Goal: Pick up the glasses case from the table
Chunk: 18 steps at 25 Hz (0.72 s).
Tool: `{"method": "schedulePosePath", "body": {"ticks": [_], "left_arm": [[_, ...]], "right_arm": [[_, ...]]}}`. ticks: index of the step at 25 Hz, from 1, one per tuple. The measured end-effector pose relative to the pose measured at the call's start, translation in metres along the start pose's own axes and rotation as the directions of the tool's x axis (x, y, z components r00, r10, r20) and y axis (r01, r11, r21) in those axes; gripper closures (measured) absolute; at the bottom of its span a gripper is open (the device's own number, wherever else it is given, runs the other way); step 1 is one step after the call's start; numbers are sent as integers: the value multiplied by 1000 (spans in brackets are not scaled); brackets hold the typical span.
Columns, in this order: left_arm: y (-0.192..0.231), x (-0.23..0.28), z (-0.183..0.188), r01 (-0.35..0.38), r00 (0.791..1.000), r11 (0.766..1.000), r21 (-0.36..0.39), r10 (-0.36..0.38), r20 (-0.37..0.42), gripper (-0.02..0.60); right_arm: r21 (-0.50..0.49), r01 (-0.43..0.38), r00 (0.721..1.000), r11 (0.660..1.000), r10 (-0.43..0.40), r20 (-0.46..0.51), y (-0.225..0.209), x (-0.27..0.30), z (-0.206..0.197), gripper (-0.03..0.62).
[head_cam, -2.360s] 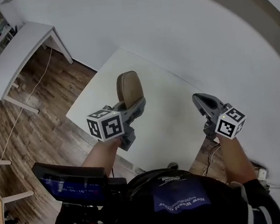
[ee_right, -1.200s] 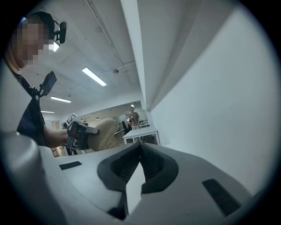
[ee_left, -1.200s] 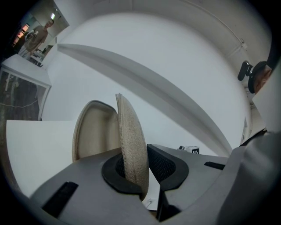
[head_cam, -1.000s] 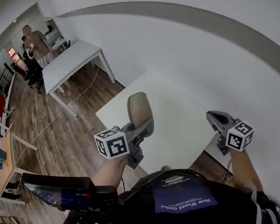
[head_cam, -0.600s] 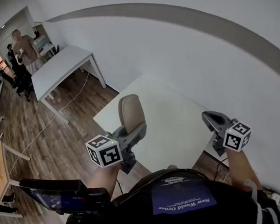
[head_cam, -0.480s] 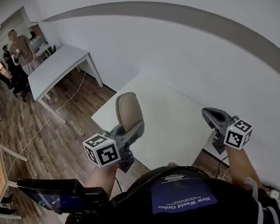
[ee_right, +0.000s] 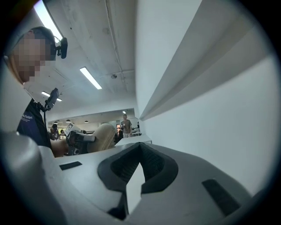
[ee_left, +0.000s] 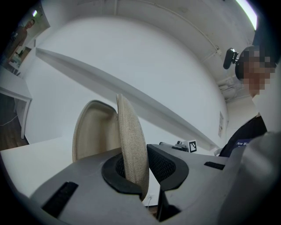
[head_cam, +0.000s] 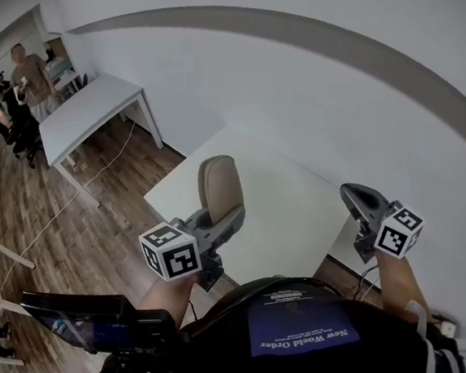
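The tan oval glasses case [head_cam: 219, 183] hangs above the white table [head_cam: 289, 217], standing on end. My left gripper [head_cam: 224, 219] is shut on its lower end. In the left gripper view the jaws pinch the case's zippered fabric edge [ee_left: 129, 140], and a smooth concave half of the case shows to the left of it. My right gripper [head_cam: 355, 194] is over the table's right edge, shut, with nothing between its fingers. In the right gripper view its jaw tips meet [ee_right: 140, 145], and the case [ee_right: 103, 136] shows far off to the left.
A white wall runs close behind the table and on the right. A second white table [head_cam: 87, 114] stands at the back left on a wooden floor [head_cam: 73, 230], with a person [head_cam: 29, 74] beyond it. A dark screen [head_cam: 89, 314] sits at my lower left.
Both grippers have risen a little, the left one carrying the case with it, still gripped. The head view has swung, so the far room shows more. Little moves in the last half second.
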<state>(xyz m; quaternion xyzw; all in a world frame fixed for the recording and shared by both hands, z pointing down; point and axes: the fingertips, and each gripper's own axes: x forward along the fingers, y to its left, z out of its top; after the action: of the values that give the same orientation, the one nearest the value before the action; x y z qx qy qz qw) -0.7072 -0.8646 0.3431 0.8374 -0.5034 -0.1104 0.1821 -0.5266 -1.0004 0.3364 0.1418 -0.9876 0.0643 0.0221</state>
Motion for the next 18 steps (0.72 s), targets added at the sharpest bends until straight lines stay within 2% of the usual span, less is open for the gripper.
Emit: {"method": "schedulePosePath", "body": {"ticks": [18], "left_arm": [[-15,3,3,-20,1000,1000,-7,20,-4,531]], "right_arm": [[-11,-48,999,999,48,-22,3,1,0,594]]}}
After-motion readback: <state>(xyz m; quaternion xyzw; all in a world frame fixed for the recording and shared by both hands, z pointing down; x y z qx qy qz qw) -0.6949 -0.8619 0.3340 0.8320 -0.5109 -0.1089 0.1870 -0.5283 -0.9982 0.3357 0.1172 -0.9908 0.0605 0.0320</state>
